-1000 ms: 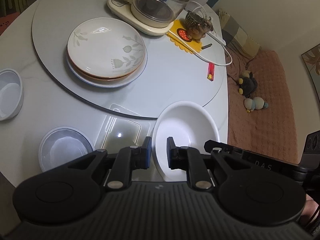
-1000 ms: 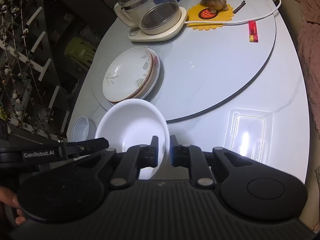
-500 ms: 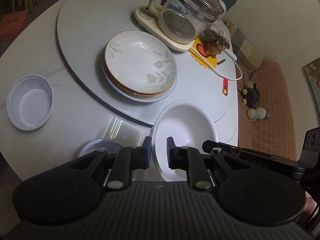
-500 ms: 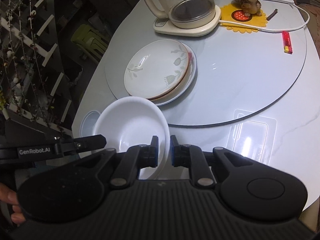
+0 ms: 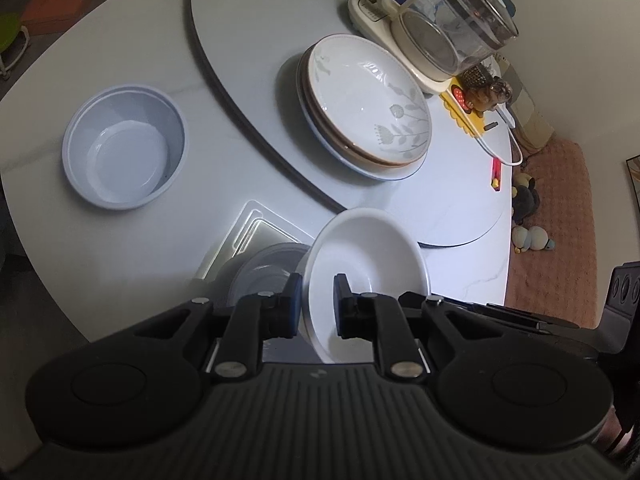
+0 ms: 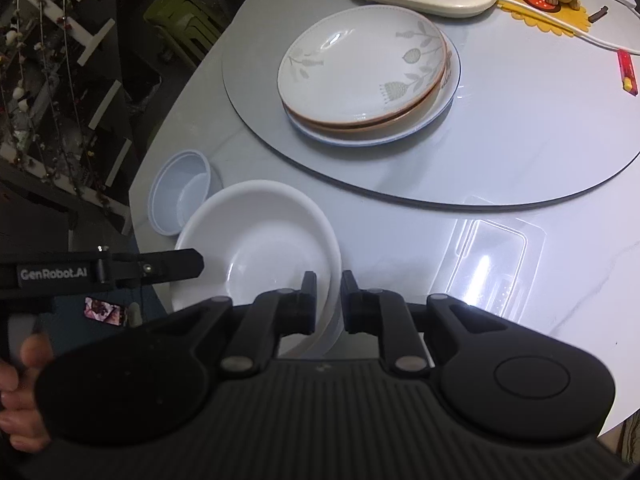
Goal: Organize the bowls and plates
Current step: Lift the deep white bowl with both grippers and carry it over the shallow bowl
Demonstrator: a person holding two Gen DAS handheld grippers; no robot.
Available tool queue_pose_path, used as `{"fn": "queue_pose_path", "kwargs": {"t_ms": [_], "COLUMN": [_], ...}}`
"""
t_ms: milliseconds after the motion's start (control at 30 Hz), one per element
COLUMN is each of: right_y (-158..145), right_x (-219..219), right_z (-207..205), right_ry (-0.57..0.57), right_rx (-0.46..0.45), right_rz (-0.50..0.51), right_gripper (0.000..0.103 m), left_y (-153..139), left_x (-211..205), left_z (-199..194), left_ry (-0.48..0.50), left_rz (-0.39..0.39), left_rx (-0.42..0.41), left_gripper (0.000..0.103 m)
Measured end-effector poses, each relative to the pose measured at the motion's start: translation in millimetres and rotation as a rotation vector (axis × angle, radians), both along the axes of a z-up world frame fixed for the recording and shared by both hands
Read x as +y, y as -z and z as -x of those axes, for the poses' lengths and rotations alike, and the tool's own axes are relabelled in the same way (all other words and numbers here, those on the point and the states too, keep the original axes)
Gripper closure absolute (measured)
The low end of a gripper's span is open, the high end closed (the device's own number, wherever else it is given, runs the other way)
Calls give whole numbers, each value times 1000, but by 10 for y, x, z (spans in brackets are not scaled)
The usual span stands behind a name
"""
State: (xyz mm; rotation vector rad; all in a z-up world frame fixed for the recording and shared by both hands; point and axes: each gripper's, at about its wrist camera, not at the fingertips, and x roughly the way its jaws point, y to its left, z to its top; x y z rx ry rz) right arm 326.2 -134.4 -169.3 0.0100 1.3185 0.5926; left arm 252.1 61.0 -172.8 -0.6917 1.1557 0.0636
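A pale round table [image 5: 80,248] with a grey turntable [image 6: 520,140] carrying stacked floral plates [image 6: 360,60]. Both grippers — left gripper [image 5: 316,300] and right gripper [image 6: 328,300] — are clamped on opposite rims of one white bowl [image 6: 256,240], held near the table's edge beside a small grey bowl [image 5: 124,146].

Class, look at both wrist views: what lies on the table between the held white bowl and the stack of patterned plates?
Only bare surface: tabletop and the turntable's dark edge separate the white bowl from the plate stack, clearest in the right wrist view.

The white bowl [image 5: 366,256] hides most of a grey bowl [image 5: 260,268] — its contents unreadable.
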Motion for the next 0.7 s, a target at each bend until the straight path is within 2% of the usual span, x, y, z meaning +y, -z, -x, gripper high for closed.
{"fn": "queue_pose_path", "kwargs": {"t_ms": [233, 633, 700], "right_y": [195, 348, 338], "right_x": [128, 243, 247], "right_z": [75, 154, 159], "right_ry": [-1, 27, 41], "right_rx": [14, 22, 21], "right_rz": [37, 77, 80], "right_gripper": [87, 87, 87], "left_y": [234, 372, 380], "left_x": [33, 89, 100], "left_z": [71, 57, 43], "left_ry": [3, 52, 56], "left_rz": [-16, -23, -21], "left_rx": [38, 53, 61], "left_gripper": [85, 84, 70]}}
